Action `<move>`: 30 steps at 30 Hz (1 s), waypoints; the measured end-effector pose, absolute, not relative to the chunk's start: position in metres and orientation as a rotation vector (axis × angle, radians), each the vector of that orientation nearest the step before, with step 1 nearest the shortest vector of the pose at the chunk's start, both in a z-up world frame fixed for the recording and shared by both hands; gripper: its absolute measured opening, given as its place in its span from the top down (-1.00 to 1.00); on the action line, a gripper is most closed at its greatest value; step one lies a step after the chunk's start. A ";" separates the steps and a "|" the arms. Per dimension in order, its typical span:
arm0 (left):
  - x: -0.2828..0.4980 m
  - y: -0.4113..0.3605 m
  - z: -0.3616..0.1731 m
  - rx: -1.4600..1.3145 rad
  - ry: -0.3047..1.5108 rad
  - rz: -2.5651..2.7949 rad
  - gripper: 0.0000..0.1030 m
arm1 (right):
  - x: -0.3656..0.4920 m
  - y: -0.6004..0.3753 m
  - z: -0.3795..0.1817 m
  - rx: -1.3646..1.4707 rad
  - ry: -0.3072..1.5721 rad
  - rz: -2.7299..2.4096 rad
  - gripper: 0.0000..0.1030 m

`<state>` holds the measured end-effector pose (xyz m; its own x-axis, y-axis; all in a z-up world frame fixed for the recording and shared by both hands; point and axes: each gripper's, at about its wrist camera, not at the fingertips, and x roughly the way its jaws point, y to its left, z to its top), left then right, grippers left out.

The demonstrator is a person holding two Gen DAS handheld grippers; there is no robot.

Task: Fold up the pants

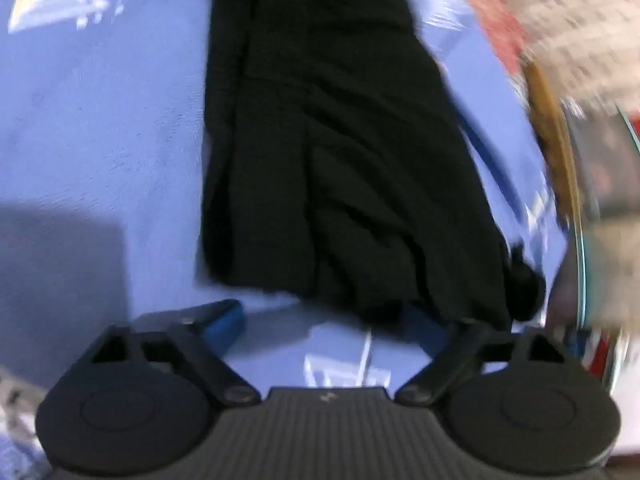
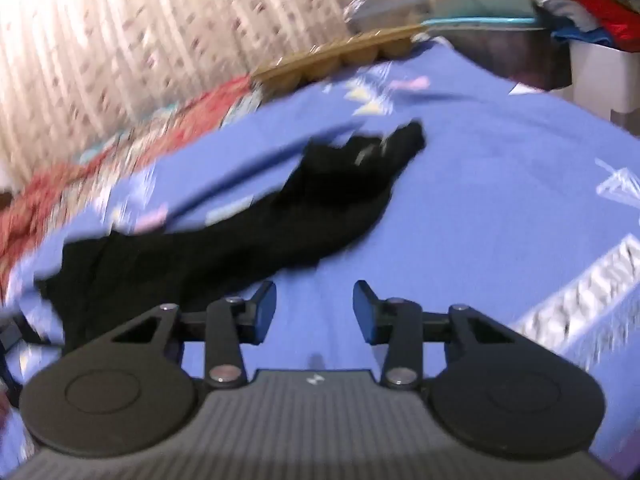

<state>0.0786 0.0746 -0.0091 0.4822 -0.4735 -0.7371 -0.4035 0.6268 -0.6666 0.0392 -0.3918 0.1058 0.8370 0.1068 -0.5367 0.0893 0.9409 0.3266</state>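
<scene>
Black pants [image 1: 320, 152] lie stretched out on a blue bedsheet [image 1: 100, 140], running away from the left wrist camera. My left gripper [image 1: 332, 316] is open just at their near end; its left blue pad [image 1: 224, 320] shows, and the right finger is partly hidden under the cloth edge. In the right wrist view the pants [image 2: 240, 236] run from lower left up to the middle. My right gripper [image 2: 314, 312] is open and empty above the sheet [image 2: 480, 200], just right of the pants' near end.
A patterned curtain [image 2: 120, 40] and a red patterned cloth [image 2: 100, 152] lie along the bed's far side. A wooden edge [image 2: 340, 56] and a white bin [image 2: 600, 72] with stacked clothes [image 2: 580, 8] stand beyond the bed.
</scene>
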 end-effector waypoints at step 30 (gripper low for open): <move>-0.068 0.192 0.059 -0.801 1.043 0.318 0.84 | 0.328 -0.364 0.059 0.122 0.865 -0.297 0.36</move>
